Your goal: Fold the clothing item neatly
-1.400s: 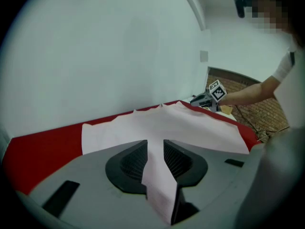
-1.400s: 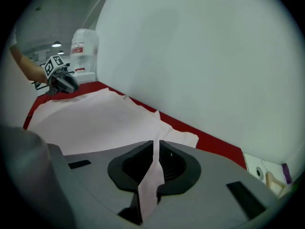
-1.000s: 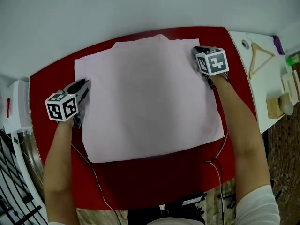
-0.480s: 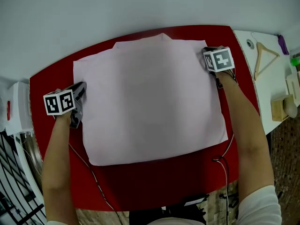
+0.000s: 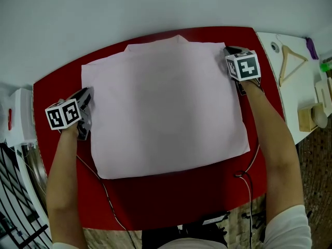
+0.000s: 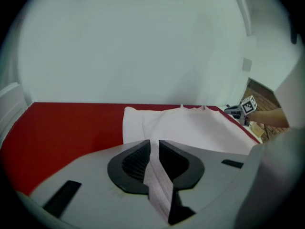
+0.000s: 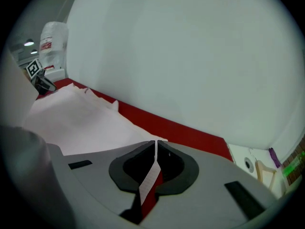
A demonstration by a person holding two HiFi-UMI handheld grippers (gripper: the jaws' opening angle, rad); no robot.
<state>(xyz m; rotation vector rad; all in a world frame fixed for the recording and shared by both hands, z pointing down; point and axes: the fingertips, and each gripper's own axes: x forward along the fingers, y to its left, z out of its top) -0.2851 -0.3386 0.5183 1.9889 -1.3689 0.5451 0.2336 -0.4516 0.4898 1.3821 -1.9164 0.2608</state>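
Status: clothing item (image 5: 166, 108) is pale pink, spread flat and roughly square on the red desk (image 5: 176, 201), covering most of the middle. There's a small collar-like bump at the centre of its far edge. A bare red strip shows along the near side and down the left side.

Left hand-held gripper (image 5: 87, 94): at the item's left edge, about halfway along, angled down and in toward the fabric. Jaws have just been closing. They now stand narrow, with a fold of the pink fabric running between them and the pads pressing on it. In the left gripper view the cloth beyond the jaws looks slightly ridged, not dead flat.

Right hand-held gripper (image 5: 228, 51): at the item's far right corner. Jaws are nearly together, clamped on a thin edge of the fabric. The right gripper view shows only a sliver of cloth in the gap, with red desk below it.

My forearms come in from the near side, one on each flank of the item. A cable (image 5: 240, 176) loops on the near right part of the desk beside my right arm.

Right of the red desk is a white desk (image 5: 295, 97) with a wooden hanger (image 5: 289, 61) lying on it, well apart from the item. On the far side there's a plain pale wall.
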